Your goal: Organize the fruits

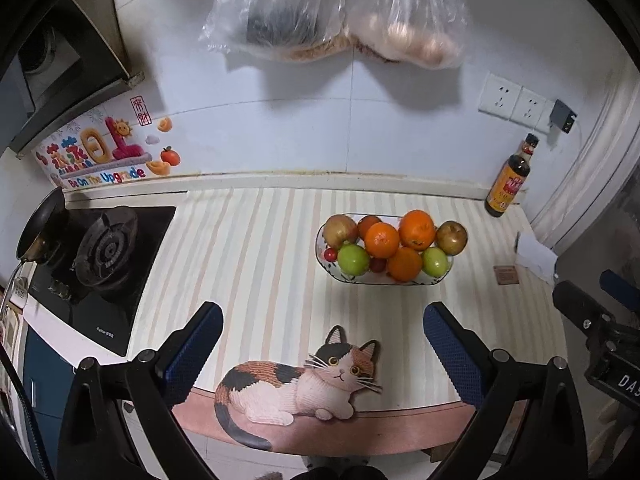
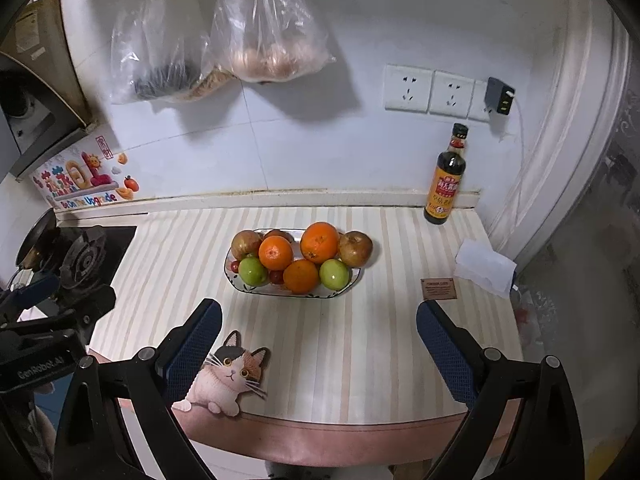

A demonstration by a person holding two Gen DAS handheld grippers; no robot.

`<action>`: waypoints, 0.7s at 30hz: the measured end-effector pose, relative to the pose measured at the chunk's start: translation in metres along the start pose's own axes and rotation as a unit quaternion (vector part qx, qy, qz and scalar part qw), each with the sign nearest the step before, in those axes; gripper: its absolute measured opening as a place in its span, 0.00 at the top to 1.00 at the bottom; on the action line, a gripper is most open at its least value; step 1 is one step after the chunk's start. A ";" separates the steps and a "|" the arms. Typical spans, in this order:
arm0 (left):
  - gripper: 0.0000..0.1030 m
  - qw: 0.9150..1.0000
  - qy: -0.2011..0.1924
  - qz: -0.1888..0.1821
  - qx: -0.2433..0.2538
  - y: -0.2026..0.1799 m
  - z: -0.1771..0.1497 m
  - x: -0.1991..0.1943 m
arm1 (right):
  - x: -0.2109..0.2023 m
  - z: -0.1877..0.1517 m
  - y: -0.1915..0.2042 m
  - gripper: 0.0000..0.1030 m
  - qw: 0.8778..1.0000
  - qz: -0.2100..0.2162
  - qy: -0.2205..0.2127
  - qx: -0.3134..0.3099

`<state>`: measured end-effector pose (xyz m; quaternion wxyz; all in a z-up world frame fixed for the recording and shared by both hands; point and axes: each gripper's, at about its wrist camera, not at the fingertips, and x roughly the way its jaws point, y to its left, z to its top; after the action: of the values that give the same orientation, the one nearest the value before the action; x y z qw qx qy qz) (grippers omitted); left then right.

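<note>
A shallow oval dish (image 1: 384,282) (image 2: 296,295) stands on the striped counter, piled with fruit. It holds three oranges (image 1: 382,240) (image 2: 275,253), two green apples (image 1: 353,259) (image 2: 253,271), brownish-red apples (image 1: 451,237) (image 2: 356,249) at both ends, and small red fruits (image 1: 330,255). My left gripper (image 1: 323,312) is open and wide, nothing between its blue pads, short of the dish and slightly left of it. My right gripper (image 2: 319,309) is open and empty too, just short of the dish's near rim.
A cat-shaped mat (image 1: 304,384) (image 2: 230,380) lies at the counter's front edge. A gas stove (image 1: 106,252) with a pan (image 1: 40,220) is on the left. A dark sauce bottle (image 2: 446,178), a folded tissue (image 2: 484,266) and a small brown card (image 2: 439,288) sit at the right. Plastic bags (image 2: 224,48) hang on the wall.
</note>
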<state>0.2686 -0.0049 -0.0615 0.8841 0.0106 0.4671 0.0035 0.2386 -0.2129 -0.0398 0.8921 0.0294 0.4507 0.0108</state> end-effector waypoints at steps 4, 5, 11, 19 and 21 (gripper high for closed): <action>0.00 1.000 0.009 0.001 0.002 -0.001 0.003 0.010 | 0.013 0.006 0.004 0.03 1.000 -0.001 0.012 0.000; 0.00 1.000 0.011 0.001 0.002 -0.001 0.004 0.012 | 0.017 0.007 0.005 0.03 1.000 -0.001 0.017 -0.001; 0.00 1.000 0.018 -0.001 0.001 0.000 0.006 0.018 | 0.026 0.005 0.007 0.03 1.000 0.000 0.029 -0.001; 0.00 1.000 0.021 -0.004 0.000 0.000 0.006 0.018 | 0.028 0.004 0.006 0.03 0.999 0.001 0.035 0.002; 0.00 1.000 0.021 -0.006 0.003 -0.002 0.006 0.018 | 0.029 0.002 0.005 0.03 0.999 0.002 0.037 0.005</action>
<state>0.2834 -0.0065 -0.0727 0.8740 0.0104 0.4857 -0.0026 0.2578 -0.2070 -0.0613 0.8745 0.0342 0.4837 0.0116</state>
